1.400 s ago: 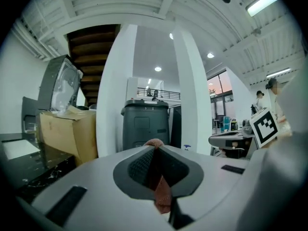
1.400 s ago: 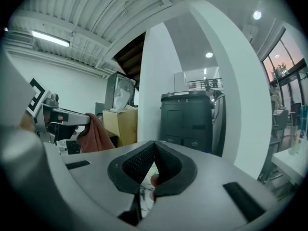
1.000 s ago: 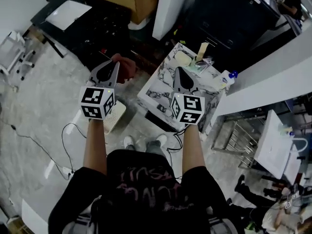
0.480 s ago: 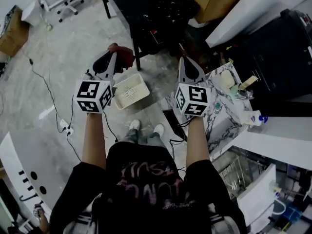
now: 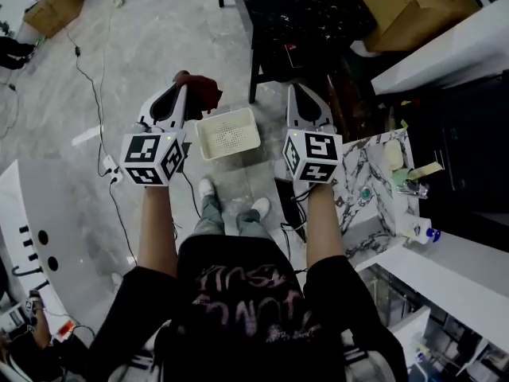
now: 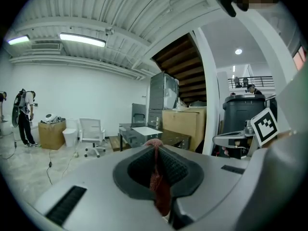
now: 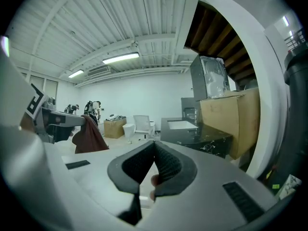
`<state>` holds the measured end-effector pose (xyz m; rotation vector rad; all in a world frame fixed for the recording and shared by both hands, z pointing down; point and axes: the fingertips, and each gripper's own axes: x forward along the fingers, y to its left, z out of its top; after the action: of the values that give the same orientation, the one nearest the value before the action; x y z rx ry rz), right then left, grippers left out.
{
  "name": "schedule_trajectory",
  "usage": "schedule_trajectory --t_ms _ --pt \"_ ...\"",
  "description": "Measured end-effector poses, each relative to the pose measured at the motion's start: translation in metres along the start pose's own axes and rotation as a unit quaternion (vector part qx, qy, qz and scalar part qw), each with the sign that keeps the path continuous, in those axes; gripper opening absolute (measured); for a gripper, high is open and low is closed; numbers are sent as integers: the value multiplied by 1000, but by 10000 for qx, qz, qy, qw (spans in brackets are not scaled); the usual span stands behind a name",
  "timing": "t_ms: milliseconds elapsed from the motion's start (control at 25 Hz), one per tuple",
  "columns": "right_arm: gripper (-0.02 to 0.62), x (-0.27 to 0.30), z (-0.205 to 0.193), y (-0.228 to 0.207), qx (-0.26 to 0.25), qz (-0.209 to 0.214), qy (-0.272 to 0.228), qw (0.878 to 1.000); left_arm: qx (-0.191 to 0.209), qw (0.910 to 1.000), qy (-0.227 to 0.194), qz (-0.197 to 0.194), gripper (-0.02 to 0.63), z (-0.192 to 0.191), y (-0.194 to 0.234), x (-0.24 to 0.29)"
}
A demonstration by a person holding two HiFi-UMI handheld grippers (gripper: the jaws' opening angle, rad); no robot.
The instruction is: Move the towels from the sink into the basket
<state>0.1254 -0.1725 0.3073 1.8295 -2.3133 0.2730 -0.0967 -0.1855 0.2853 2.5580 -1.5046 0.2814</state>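
Note:
My left gripper (image 5: 181, 94) is shut on a dark red towel (image 5: 200, 87), which bunches past its tips in the head view. In the left gripper view the towel (image 6: 159, 189) hangs as a thin red fold pinched between the pads. The right gripper (image 5: 299, 95) is level with it, jaws shut, tips meeting (image 7: 154, 144) with no cloth between them. Its view shows the red towel (image 7: 89, 135) draped from the left gripper. A white perforated basket (image 5: 203, 138) stands on the floor below, between the two grippers.
The marble counter (image 5: 367, 183) with small bottles and a sponge is at the right, behind my right arm. A black table (image 5: 302, 14) and a cardboard box (image 5: 413, 6) stand ahead. Cables (image 5: 95, 94) trail across the floor at the left. My feet (image 5: 231, 205) are just short of the basket.
The view has swung left from the marble counter to the floor. The basket has come from beside my left gripper to between the two grippers. The left gripper still holds the red towel.

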Motion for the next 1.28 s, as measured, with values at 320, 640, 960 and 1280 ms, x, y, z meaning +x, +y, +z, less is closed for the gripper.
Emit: schedule_trajectory --t_ms 320,640,960,1280 --pt "15 38 -17 25 -34 196 205 9996 -178 9997 68 135 26 -22 33 10" --pt "15 83 -70 38 -10 204 676 9975 -414 9980 477 77 26 -88 63 41" --pt "15 123 -140 42 138 181 1124 9934 -822 9919 963 74 26 -177 85 73" --pt "15 157 -230 52 344 236 1638 9856 -1085 9827 1497 45 26 -276 106 103"
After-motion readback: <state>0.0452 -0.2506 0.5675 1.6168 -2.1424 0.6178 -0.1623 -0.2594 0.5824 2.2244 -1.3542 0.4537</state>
